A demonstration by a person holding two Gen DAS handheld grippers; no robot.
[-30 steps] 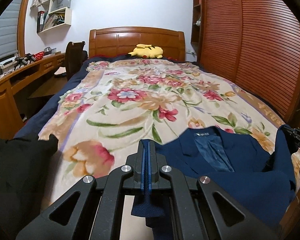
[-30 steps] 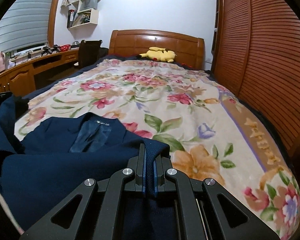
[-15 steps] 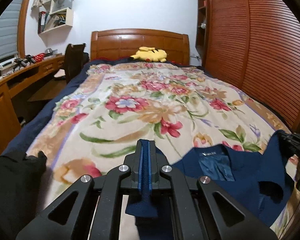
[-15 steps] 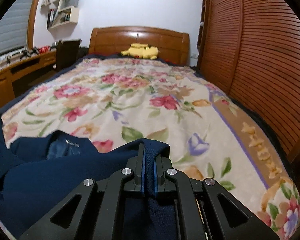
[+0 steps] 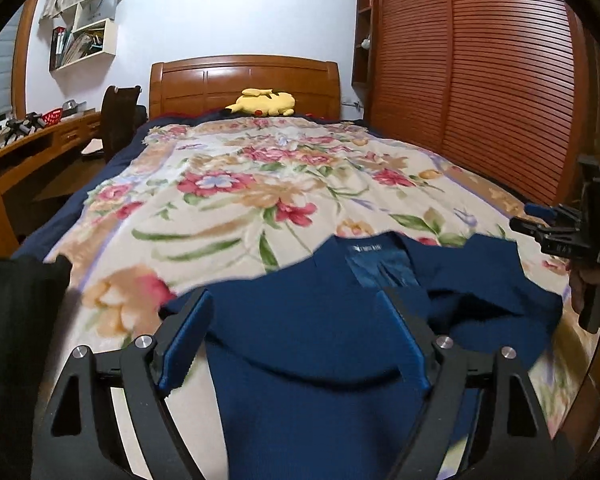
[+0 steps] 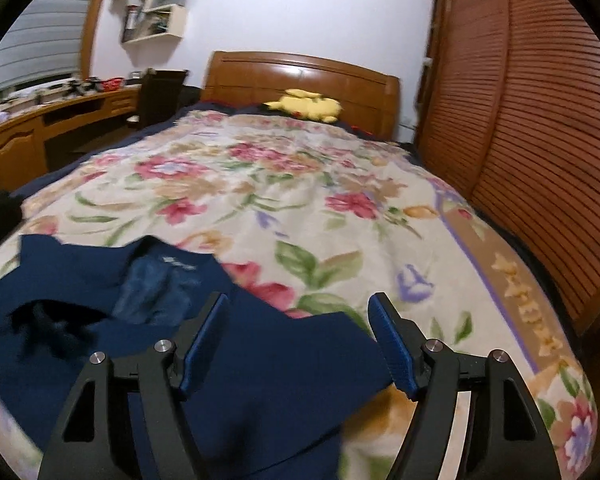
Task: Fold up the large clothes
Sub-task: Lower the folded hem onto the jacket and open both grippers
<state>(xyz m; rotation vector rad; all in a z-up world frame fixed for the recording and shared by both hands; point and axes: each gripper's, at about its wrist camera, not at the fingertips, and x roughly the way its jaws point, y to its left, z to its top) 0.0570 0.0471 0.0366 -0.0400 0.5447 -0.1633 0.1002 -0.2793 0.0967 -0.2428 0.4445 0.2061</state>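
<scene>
At the far left of the left wrist view a dark garment (image 5: 16, 320) is noted at the near corner of the bed; it lies apart from the work and no fold can be made out in it.

The left gripper (image 5: 296, 336) is found released: its jaws have just been opening and stand wide, and no pad presses on cloth. The navy jacket (image 5: 340, 320) passes between and beneath them, lying free on the floral bedspread (image 5: 220, 208) at the foot of the bed. Its collar and inner label face up and point toward the headboard (image 5: 244, 80), where a yellow plush toy (image 5: 266, 102) rests.

To the right, the right gripper (image 6: 298, 340) is likewise found released, its jaws also having just been opening. One jacket edge lies below it, unheld. In the left wrist view the same tool appears at the jacket's right side, held in a hand (image 5: 584, 284).

Progress is judged early. The jacket has been laid out front-up on the bed, but it is not flat: a bunched ridge is seen right of the collar, and the lower body hangs toward the near edge. The folding itself appears still to be done, and smoothing is likely needed first.
</scene>
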